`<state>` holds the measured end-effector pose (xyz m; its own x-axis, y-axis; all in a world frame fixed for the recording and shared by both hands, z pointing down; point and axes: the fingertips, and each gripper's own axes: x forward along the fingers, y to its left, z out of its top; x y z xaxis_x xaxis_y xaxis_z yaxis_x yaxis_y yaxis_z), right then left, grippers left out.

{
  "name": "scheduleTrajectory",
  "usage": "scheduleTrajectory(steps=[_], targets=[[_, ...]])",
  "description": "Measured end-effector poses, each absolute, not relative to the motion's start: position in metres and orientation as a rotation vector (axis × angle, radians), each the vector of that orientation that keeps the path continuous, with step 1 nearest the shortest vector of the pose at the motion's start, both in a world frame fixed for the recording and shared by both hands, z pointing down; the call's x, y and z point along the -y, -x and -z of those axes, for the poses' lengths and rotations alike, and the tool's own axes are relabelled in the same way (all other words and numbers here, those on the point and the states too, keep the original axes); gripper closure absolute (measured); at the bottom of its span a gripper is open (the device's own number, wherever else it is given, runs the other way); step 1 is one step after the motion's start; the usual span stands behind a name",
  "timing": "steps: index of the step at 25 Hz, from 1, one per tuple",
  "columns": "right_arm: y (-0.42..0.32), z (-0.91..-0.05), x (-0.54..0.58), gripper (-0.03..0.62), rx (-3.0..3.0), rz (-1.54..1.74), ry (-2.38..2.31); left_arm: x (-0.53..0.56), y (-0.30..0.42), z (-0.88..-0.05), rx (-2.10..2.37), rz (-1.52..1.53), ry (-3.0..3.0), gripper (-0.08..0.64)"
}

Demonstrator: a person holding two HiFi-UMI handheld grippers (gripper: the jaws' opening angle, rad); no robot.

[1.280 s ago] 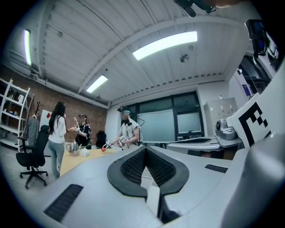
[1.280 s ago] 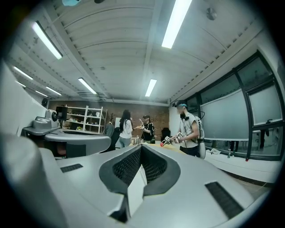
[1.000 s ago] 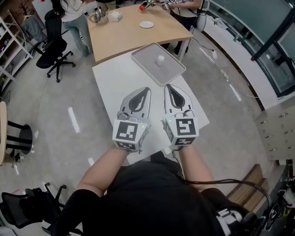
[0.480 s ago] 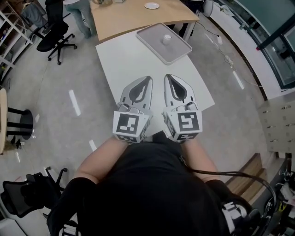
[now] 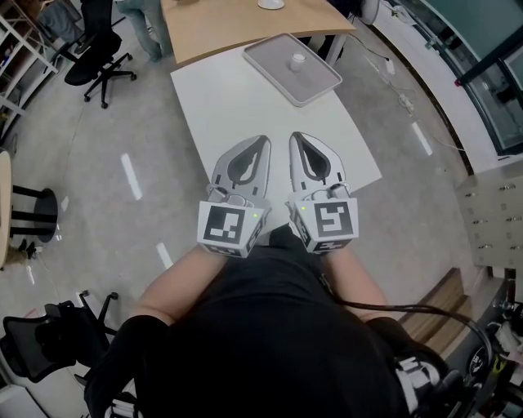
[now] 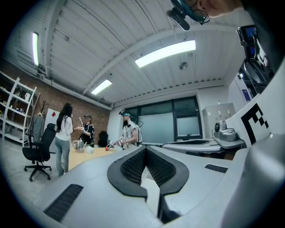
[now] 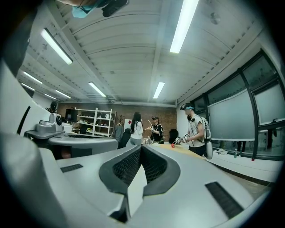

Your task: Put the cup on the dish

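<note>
Grey tray [image 5: 306, 84] as the landmark, flat on the white table [image 5: 245, 106]. Small white cup [image 5: 297, 59] upright on the tray, a little beyond its middle and clear of its rim. Too small in the head view to show a handle or any contents; not made out in either gripper view. White plate [image 5: 270, 4] beyond the tray, on the wooden table [image 5: 221, 28], cut off by the top edge. Unclear whether tray or plate meant as the dish: if the tray, sits already as asked; if the plate, stands well apart from it.

Left gripper [image 5: 260, 145] and right gripper [image 5: 296, 140] side by side on the near side of the tray, well short of it, pointing level toward it. Jaws of each pressed together at the tips, with nothing between them, plain in both gripper views.

Looks light, stiff and breakable, with a smooth wall, so probably slick in a grip and easy to tip with a nudge. Best taken across the wall about halfway up, one jaw on each side, squeezed gently; or else over the rim, one jaw inside and one outside. Worth keeping upright in the air and setting down flat rather than dropping.
</note>
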<state>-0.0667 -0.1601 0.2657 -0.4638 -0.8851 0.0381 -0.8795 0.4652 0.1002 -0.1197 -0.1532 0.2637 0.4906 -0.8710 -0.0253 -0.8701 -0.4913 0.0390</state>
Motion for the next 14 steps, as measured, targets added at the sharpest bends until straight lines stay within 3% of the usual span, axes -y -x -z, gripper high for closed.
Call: scheduleTrajectory(steps=[14], targets=[[0.102,-0.265,0.144,0.58,2.662,0.1,-1.491,0.133,0.146,-0.264,1.603,0.087,-2.697,0.552]])
